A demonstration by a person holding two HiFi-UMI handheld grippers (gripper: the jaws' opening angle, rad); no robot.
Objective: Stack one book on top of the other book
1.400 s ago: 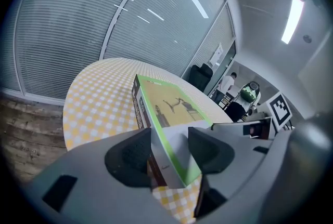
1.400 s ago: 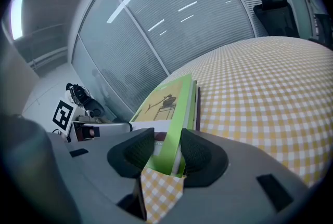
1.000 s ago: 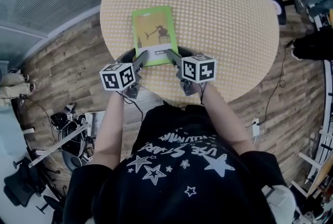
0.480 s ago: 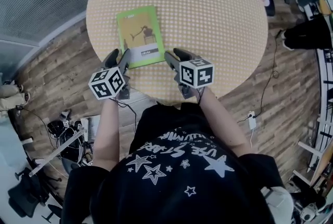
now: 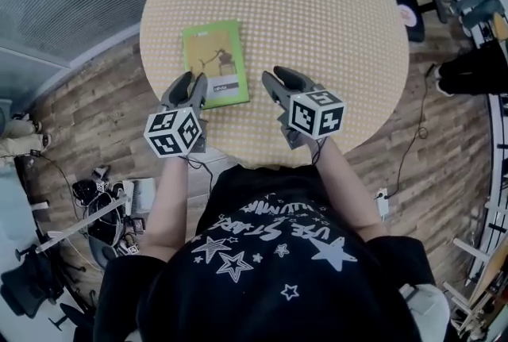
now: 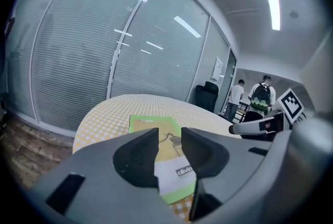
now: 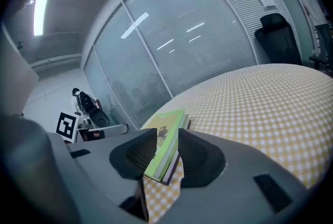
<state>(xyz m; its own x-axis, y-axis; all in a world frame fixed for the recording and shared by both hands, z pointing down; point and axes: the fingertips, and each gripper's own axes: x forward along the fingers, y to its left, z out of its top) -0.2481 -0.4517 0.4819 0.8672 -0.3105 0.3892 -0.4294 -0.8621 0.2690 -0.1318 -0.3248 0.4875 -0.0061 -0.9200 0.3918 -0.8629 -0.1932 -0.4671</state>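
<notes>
**Books Stacked, Both Grippers Clear**

The green book (image 5: 214,63) lay on top of the lower book (image 7: 173,167), edges roughly matched, at the near left of the round table (image 5: 333,7). The left gripper (image 5: 189,86) hovered by the stack's near left corner, and the right gripper (image 5: 279,78) hovered to its right. Both sets of jaws had just been closing, yet stood apart with nothing between them. The stacking looked done. The next move probably called only for keeping both tools off the pile.

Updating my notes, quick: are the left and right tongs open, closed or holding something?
Left tongs: open, holding nothing; the jaws have just been closing, with nothing between them.
Right tongs: open, holding nothing; the jaws have just been closing, with nothing between them.
</notes>
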